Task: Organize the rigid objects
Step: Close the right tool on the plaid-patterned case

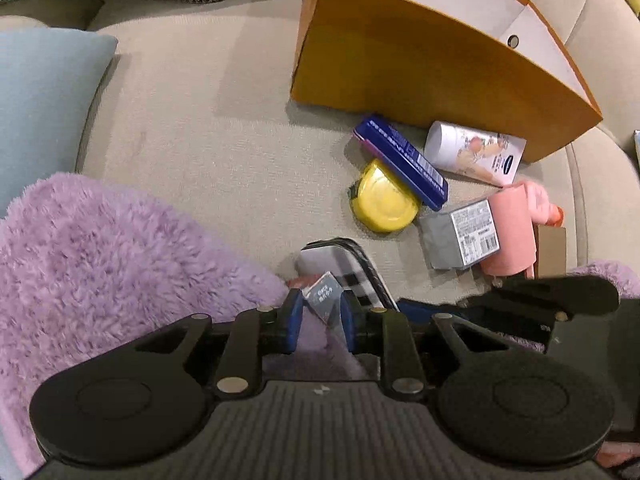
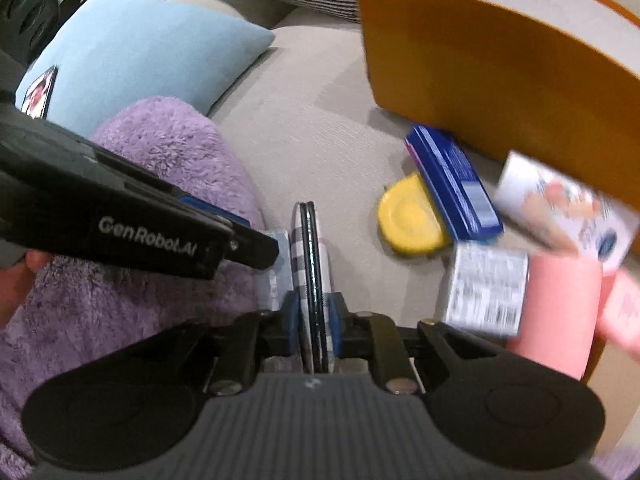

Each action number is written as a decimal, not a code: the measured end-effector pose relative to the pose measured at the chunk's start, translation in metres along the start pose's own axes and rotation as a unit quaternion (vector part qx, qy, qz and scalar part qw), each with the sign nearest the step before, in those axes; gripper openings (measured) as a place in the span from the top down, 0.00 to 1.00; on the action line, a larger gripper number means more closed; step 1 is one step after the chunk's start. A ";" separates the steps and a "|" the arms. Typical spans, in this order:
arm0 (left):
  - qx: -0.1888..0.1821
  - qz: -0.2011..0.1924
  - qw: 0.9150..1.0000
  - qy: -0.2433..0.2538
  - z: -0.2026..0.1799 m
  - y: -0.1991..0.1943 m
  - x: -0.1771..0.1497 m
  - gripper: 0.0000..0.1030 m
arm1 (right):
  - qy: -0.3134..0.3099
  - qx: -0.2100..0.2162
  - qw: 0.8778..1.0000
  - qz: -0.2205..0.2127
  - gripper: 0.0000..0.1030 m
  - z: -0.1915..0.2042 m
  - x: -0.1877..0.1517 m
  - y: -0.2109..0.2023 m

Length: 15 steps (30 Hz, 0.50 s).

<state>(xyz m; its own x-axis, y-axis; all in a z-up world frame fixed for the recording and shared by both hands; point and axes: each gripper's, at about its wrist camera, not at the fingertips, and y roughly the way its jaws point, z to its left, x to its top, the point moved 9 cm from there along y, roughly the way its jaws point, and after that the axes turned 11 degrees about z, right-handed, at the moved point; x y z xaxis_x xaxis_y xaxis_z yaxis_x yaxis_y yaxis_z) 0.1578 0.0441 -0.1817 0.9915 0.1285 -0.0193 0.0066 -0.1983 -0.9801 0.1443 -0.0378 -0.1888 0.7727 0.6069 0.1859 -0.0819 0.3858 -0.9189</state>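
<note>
Closest to the lenses, both tools already loaded: left gripper (image 1: 320, 312) pinching a small silver box (image 1: 323, 295) between its blue pads, right gripper (image 2: 314, 322) pressed onto a flat checked case (image 2: 310, 264) held on edge, its dark rim running straight up between the fingers. Just left of both, over a shaggy purple blanket (image 1: 120, 264); in the right wrist view the left tool's black body crossing low over that blanket, its tip beside the case.

Further out on the beige sofa seat (image 1: 208, 140), a loose cluster not yet sorted: yellow tape measure (image 1: 384, 200) with a blue tin (image 1: 404, 160) lying partly over it, grey carton (image 1: 460, 236) with a barcode label, pink bottle (image 1: 516, 228) touching that carton, white tube (image 1: 476, 152) leaning at the foot of the box.

Beyond the cluster, an open orange box (image 1: 420, 64), white inside, presumably the destination; interior mostly hidden, so no telling what already sits in it. Light blue cushion (image 2: 140, 52) well apart at the far left.

Judging by this: early to midway. Two items lifted but not delivered, five more waiting on the seat.
</note>
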 end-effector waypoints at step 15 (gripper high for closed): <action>0.034 0.002 0.999 -0.011 -0.021 0.028 -0.001 0.48 | 0.125 0.034 0.991 -0.017 0.86 -0.029 -0.027 -0.007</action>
<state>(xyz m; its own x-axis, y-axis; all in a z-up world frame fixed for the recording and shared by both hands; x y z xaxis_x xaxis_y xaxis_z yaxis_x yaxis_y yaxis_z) 0.1601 0.0181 -0.2046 0.9884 0.1499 -0.0261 -0.0061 -0.1323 -0.9912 0.1417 -0.0770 -0.1976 0.9068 0.4048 0.1175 -0.0883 0.4549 -0.8862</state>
